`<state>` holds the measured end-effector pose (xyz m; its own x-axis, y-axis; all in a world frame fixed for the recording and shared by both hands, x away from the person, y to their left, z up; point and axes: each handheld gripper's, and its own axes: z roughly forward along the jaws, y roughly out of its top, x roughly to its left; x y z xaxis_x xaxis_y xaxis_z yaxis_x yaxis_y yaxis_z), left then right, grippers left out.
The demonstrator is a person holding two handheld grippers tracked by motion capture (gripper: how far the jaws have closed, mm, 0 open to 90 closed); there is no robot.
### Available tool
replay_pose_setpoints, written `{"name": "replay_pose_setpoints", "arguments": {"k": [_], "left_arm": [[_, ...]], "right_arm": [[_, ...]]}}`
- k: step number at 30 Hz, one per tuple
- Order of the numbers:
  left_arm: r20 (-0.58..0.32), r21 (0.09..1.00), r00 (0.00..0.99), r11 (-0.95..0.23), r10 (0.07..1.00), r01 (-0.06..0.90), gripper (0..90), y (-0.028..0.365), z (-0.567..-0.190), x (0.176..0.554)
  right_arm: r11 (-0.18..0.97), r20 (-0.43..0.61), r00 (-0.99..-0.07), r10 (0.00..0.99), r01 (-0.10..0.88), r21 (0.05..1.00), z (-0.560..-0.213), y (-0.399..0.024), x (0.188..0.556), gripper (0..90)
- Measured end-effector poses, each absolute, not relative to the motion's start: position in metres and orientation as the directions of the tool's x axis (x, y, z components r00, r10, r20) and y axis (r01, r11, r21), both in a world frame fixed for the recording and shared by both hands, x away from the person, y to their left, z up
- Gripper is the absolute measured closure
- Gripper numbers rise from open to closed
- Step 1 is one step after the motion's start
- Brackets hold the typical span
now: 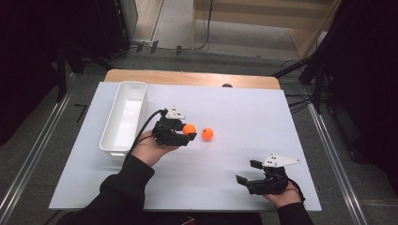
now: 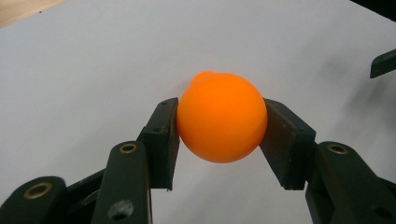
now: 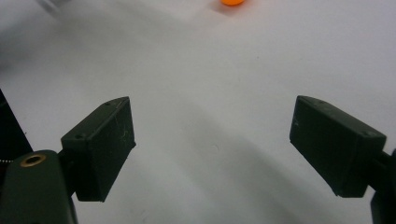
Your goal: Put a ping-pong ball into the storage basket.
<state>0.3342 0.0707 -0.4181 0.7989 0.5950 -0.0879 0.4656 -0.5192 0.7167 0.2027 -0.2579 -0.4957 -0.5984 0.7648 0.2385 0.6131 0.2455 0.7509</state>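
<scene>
**Listener:** Orange is the colour I was told to expect. Where is it?

**Me:** Orange ball, smooth and round, pinched between the two black pads of my left gripper, near the middle of the pale sheet on the desk. From above, a second orange ball lies just beside it at three o'clock, apart from it. A long white tray lies at nine o'clock from my left hand, empty as far as I can see.

**Listener:** And your other hand?

**Me:** My right gripper rests at five o'clock on the sheet, jaws spread wide with nothing between them.

**Listener:** What could go wrong?

**Me:** I judge the grip is the weak point. The pads meet the ball only at its two sides, on a hard curved surface, so a quick swing or a slight loosening could let it squirt out and roll off the desk. Squeezing harder could pop it forward. Swinging the gripper could also knock the loose ball at three o'clock and send it rolling. If the tray is the goal, letting go too high could make the ball bounce back out.
</scene>
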Motion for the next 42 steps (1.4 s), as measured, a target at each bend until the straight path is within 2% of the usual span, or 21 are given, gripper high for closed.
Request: {"name": "replay_pose_setpoints", "arguments": {"k": [13,42], "left_arm": [[-0.070,0.718,0.771,-0.505,0.633,0.479,50.3,0.085,-0.416,0.340],[-0.113,0.729,0.706,-0.424,0.699,0.537,50.3,0.124,-0.402,0.352]], "right_arm": [[0.246,0.242,-0.600,0.762,0.614,0.750,-0.496,-0.257,0.203,12.5],[0.255,0.240,-0.609,0.756,0.612,0.749,-0.495,-0.254,0.205,12.5]]}}
